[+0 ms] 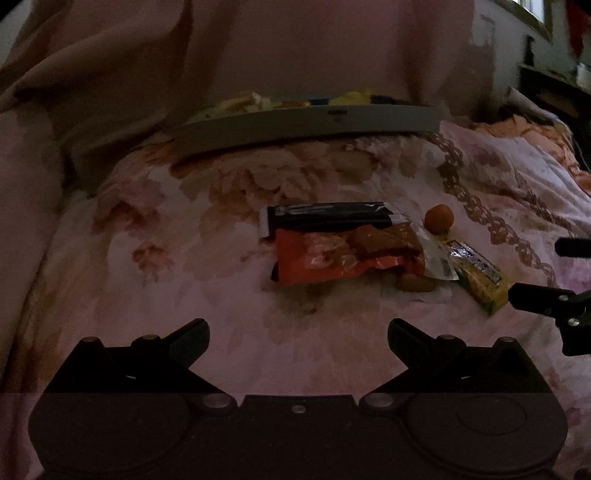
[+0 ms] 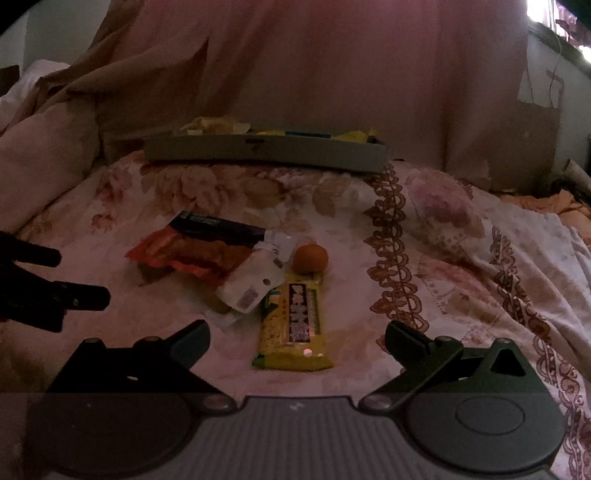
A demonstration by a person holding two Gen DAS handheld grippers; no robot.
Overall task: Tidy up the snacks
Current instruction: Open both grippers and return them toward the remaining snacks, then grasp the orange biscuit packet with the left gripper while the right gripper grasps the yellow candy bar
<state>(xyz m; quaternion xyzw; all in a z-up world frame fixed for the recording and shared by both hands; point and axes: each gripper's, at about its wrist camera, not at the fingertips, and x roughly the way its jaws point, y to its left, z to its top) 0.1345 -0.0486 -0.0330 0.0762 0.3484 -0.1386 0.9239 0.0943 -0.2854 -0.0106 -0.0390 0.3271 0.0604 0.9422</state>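
Both hand-held grippers, left (image 1: 298,334) and right (image 2: 297,336), hover with jaws spread wide and empty over the bed (image 2: 461,236). Ahead lie a yellow bar (image 2: 293,325), orange packet (image 2: 192,254), black packet (image 1: 328,216) and round orange snack (image 2: 310,258); a grey tray (image 2: 266,153) sits beyond.

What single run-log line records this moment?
left gripper: open | right gripper: open, facing yellow packet | tray: partly filled

1. A floral bedspread (image 2: 229,192) covers the bed.
2. A brown lace band (image 2: 391,236) runs across it.
3. A pink curtain (image 2: 332,74) hangs behind.
4. A bright window (image 2: 535,9) shows at upper right.
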